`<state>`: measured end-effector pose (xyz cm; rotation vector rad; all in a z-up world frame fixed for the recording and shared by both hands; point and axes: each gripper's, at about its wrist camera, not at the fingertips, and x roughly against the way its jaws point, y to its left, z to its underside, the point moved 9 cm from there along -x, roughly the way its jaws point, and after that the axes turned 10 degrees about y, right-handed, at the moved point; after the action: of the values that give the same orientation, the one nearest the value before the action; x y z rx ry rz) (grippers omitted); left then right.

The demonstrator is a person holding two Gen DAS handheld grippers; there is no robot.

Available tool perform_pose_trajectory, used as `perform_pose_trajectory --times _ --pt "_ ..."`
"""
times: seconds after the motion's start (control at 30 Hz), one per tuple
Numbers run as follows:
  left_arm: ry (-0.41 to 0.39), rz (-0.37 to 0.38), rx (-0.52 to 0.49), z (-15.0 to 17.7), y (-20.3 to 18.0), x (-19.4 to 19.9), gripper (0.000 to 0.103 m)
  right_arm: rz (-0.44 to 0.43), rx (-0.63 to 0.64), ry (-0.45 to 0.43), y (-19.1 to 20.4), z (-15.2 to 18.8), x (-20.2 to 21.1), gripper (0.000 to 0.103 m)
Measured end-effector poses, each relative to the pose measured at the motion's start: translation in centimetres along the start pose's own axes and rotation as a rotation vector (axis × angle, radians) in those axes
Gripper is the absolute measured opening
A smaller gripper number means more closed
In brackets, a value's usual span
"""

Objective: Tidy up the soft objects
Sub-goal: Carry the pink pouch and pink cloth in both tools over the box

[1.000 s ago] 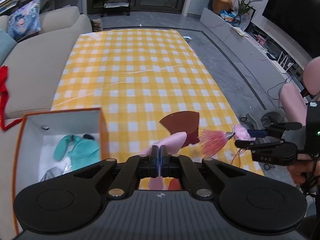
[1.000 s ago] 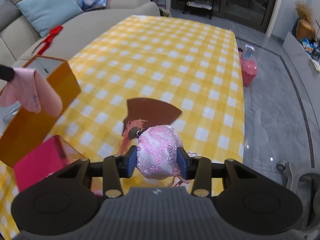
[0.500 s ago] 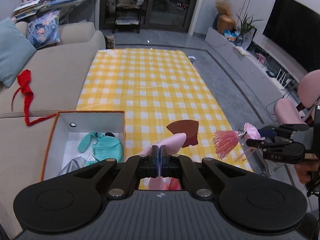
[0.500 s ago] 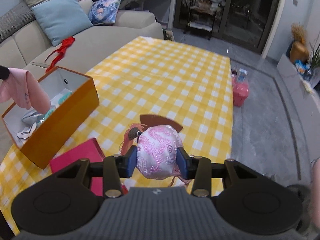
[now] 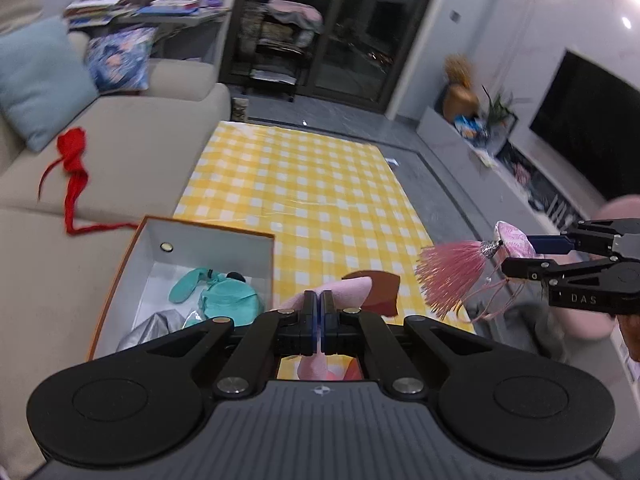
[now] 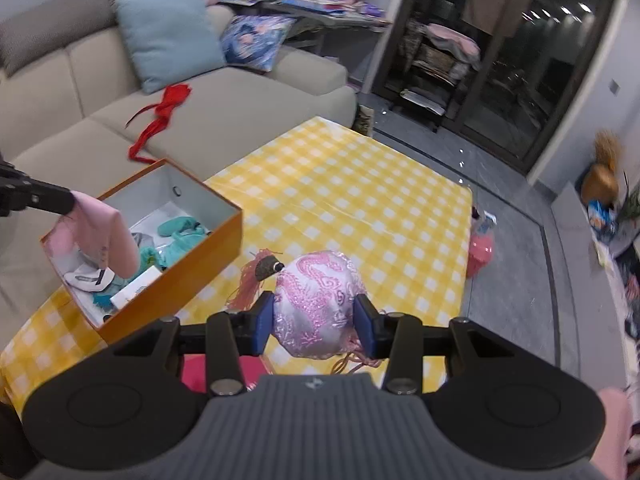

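My left gripper (image 5: 320, 312) is shut on a pink cloth (image 5: 352, 290), which hangs from it in the right wrist view (image 6: 104, 236) over the near end of the open orange box (image 6: 216, 240). My right gripper (image 6: 316, 320) is shut on a pink embroidered pouch (image 6: 316, 300) with a pink tassel (image 5: 452, 272), held above the near right of the yellow checked table (image 5: 312, 192). The box (image 5: 192, 228) holds a teal soft toy (image 5: 224, 296) and other soft items.
A brown fan-shaped piece (image 5: 380, 292) lies on the table beyond the left gripper. A red flat item (image 6: 200, 372) lies under the right gripper. A beige sofa (image 5: 120, 152) with a red ribbon (image 5: 74, 172) borders the table's left. A pink bag (image 6: 480, 252) stands on the floor at right.
Both grippers have risen and tilted up, so more of the room shows. The pink cloth now hangs over the box. Both grips stay unchanged.
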<state>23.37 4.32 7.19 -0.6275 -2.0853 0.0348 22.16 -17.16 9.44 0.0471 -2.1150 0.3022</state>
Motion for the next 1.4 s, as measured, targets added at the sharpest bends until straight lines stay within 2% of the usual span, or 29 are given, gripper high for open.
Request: perform_pose_trajectory --times 0.3,0.43,0.63,0.8,1.1,1.23,1.4 --pt "-0.061 -0.031 0.109 -0.6 6.8 -2.0 0.001 0.013 0.167 0.029 8.1 -6.1 -1.8 0.042" --pt "-0.044 -0.058 0.132 -0.3 9.9 -3.7 0.001 0.005 0.224 0.028 11.4 -9.0 -3.3 0.042" --pt "-0.012 -0.045 0.182 -0.3 13.4 -5.8 0.001 -0.027 0.283 0.025 15.9 -12.5 -6.3 0.042" --pt "0.014 -0.013 0.209 0.0 14.5 -7.3 0.001 -0.045 0.326 0.043 18.6 -13.9 -9.5 0.042" --pt "0.051 -0.052 0.24 0.2 16.6 -9.8 0.001 -0.071 0.319 0.049 20.9 -16.3 -13.9 0.042" --pt "0.098 -0.09 0.237 0.9 17.2 -11.7 0.001 -0.074 0.341 0.074 22.0 -16.3 -17.1 0.042" --pt "0.13 -0.097 0.234 1.3 17.4 -13.3 0.001 -0.087 0.366 0.107 22.9 -15.4 -21.1 0.042"
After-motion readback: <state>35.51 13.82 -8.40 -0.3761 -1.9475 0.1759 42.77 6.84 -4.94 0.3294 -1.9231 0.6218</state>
